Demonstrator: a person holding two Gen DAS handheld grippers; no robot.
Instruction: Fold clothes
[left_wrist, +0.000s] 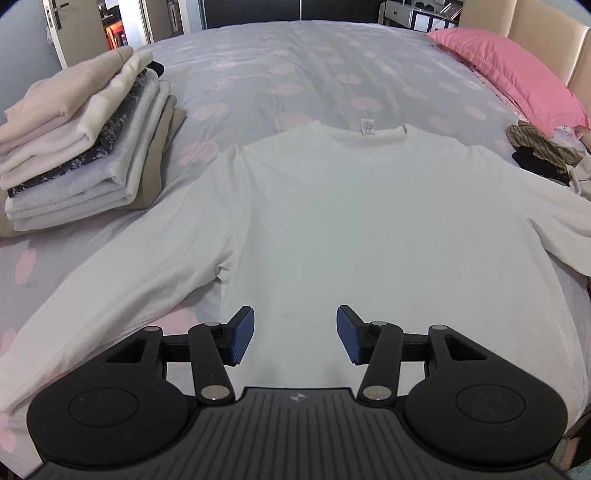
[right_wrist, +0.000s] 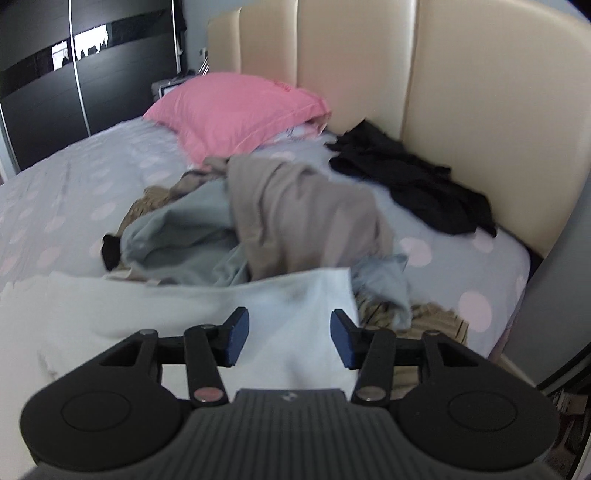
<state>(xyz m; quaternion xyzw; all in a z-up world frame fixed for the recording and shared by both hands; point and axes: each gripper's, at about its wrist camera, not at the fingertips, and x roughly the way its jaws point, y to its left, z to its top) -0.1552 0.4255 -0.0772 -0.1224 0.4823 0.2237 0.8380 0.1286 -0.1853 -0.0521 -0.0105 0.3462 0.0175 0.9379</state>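
Note:
A white long-sleeved shirt (left_wrist: 351, 206) lies flat on the bed, collar away from me, both sleeves spread out to the sides. My left gripper (left_wrist: 294, 338) hovers over its lower body, open, with nothing between the blue pads. In the right wrist view the shirt's right sleeve (right_wrist: 207, 314) lies under my right gripper (right_wrist: 286, 338), which is open and empty above the cloth. A heap of unfolded clothes (right_wrist: 280, 221), grey, beige and pale blue, lies just beyond that sleeve.
A stack of folded clothes (left_wrist: 85, 147) stands at the left of the bed. A pink pillow (left_wrist: 509, 74) and a cream padded headboard (right_wrist: 461, 92) bound the right side. A black garment (right_wrist: 417, 181) lies by the headboard. The dotted bedsheet (left_wrist: 295, 74) stretches beyond the collar.

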